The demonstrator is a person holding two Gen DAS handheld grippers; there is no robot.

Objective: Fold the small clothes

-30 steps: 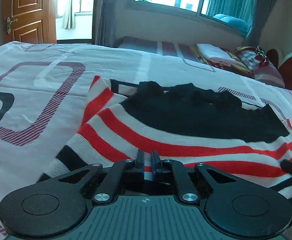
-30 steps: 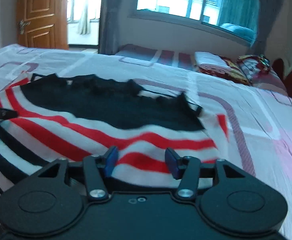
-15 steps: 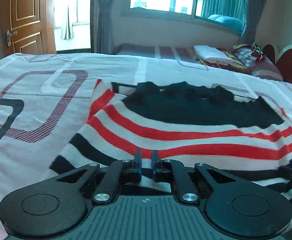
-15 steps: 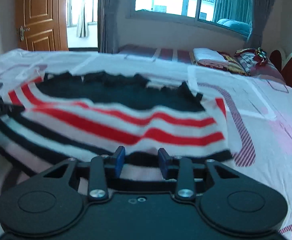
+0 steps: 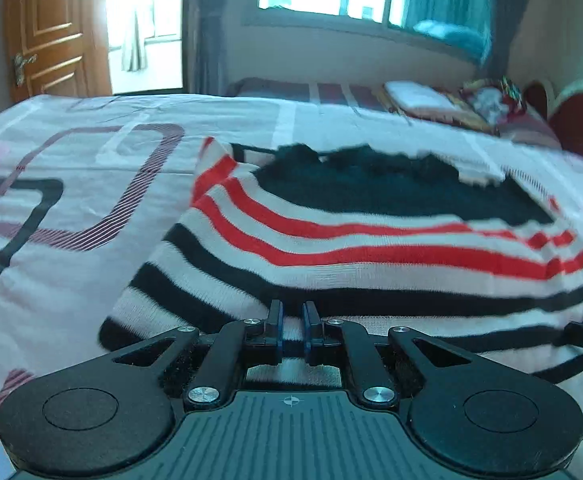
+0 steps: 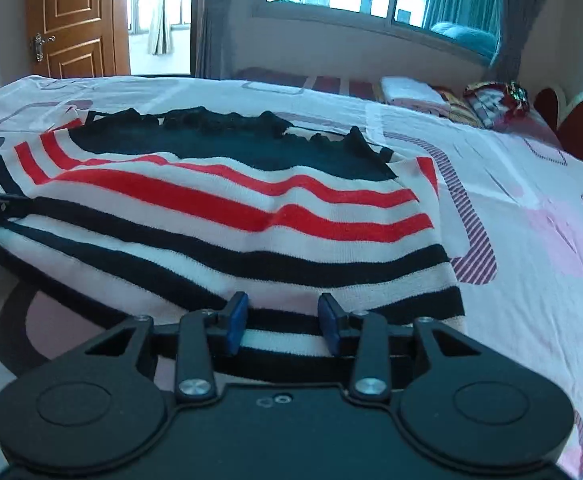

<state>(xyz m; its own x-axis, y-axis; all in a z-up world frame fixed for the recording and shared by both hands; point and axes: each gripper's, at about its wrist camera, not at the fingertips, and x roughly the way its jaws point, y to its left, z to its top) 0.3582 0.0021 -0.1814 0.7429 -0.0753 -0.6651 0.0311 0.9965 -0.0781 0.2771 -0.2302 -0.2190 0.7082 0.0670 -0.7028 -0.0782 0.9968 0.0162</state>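
Two tools, one garment. Item: small striped knit top (image 6: 227,216), white with red and black bands and a solid black panel at its far end, lying on the bed (image 6: 511,184) with its near hem drawn toward the cameras.

Left tool (image 5: 291,330): fingers pressed almost together, pinching the near hem at the garment's left side. Right tool (image 6: 282,322): fingers (image 6: 236,320) partly spread astride the hem at the garment's right side, having just closed in and eased a little apart; the cloth lies between them, but the pads do not appear to press it.

Step in hand, as judged: taking both near corners before carrying the hem over toward the far black panel. To do it well, the right tool should close firmly on the hem first, at a point matching the left grip, so the edge lifts evenly. Keep the hem taut between the grips; a ripple crosses the red bands right of centre and would fold in as a crease.

Writing: small white letters on the other tool's finger at the left edge of the right view, too cropped to read.
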